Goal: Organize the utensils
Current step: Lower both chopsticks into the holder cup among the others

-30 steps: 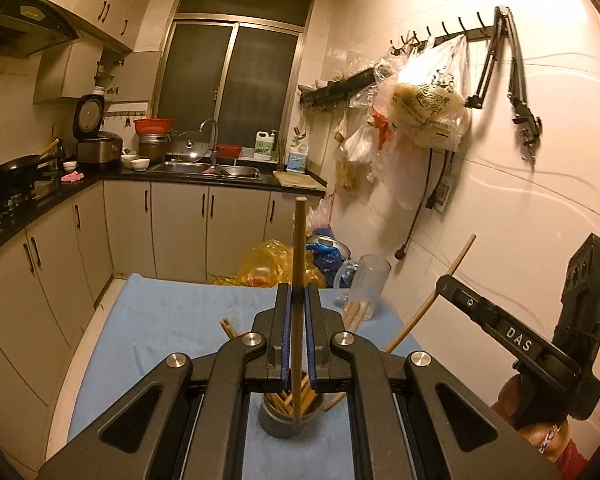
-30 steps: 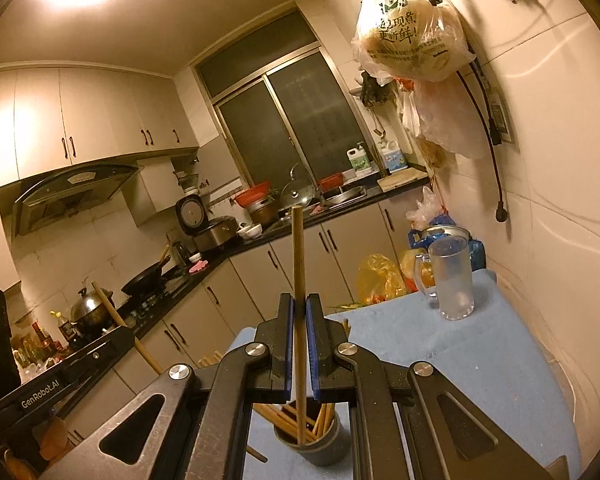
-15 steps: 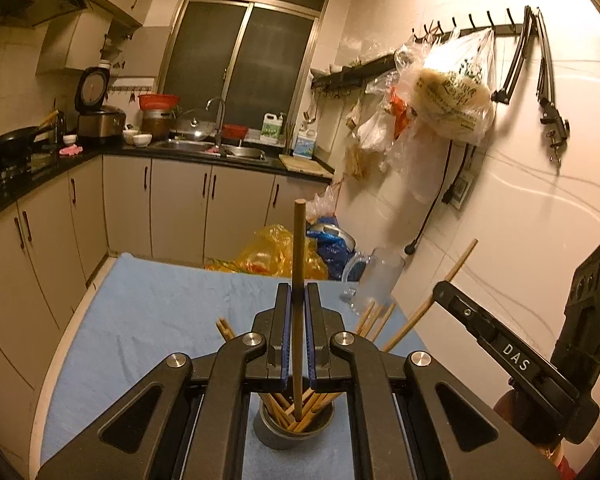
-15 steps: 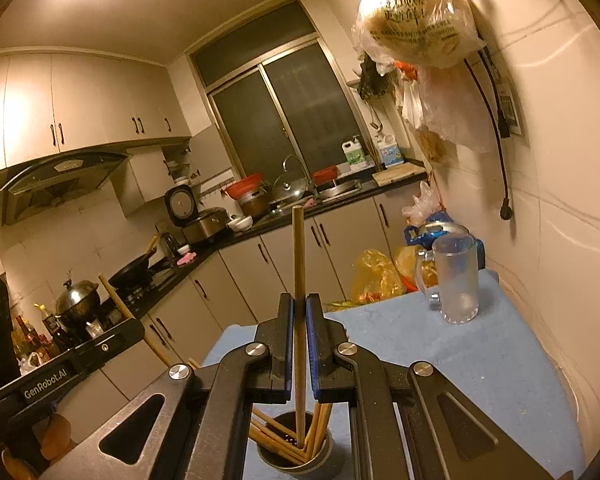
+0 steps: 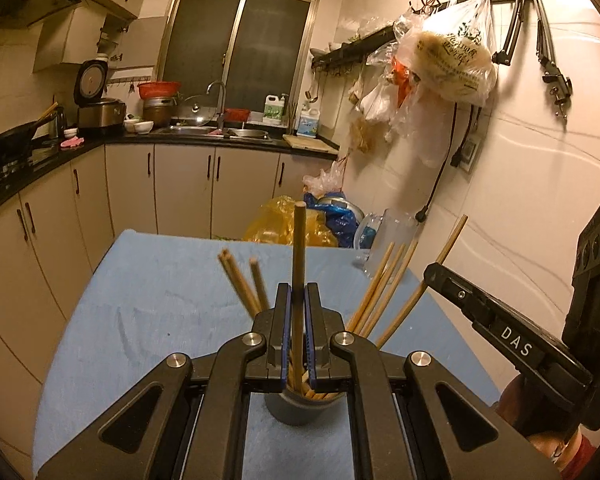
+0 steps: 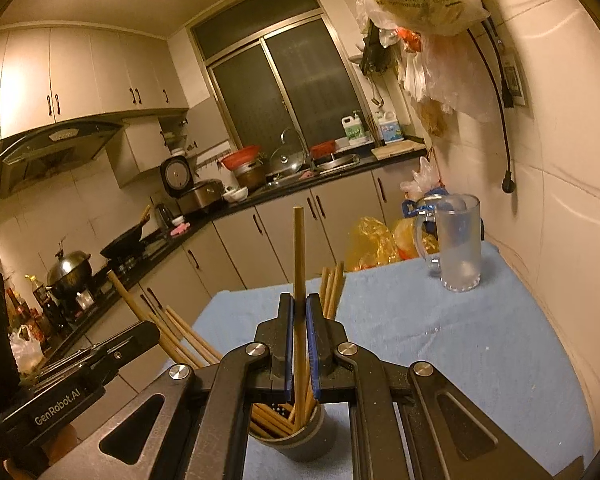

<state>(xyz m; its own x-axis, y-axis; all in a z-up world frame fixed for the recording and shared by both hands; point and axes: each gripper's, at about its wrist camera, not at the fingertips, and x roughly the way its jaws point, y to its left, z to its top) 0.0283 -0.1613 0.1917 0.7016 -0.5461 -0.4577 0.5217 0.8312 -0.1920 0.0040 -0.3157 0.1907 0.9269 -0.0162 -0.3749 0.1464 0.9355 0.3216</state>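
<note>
A grey cup holding several wooden chopsticks stands on the blue cloth right under both grippers; it also shows in the right wrist view. My left gripper is shut on one upright chopstick whose lower end is inside the cup. My right gripper is shut on another upright chopstick, its lower end also in the cup. The right gripper's body shows at the right of the left wrist view.
The blue cloth covers a small table beside the tiled wall. A frosted glass mug stands at the far right of the table. Plastic bags lie behind the table. Kitchen cabinets run at the back and left.
Both grippers have come down with their chopsticks, so the lower ends now sit deeper in the cup. The cup and its chopsticks look larger and closer.
</note>
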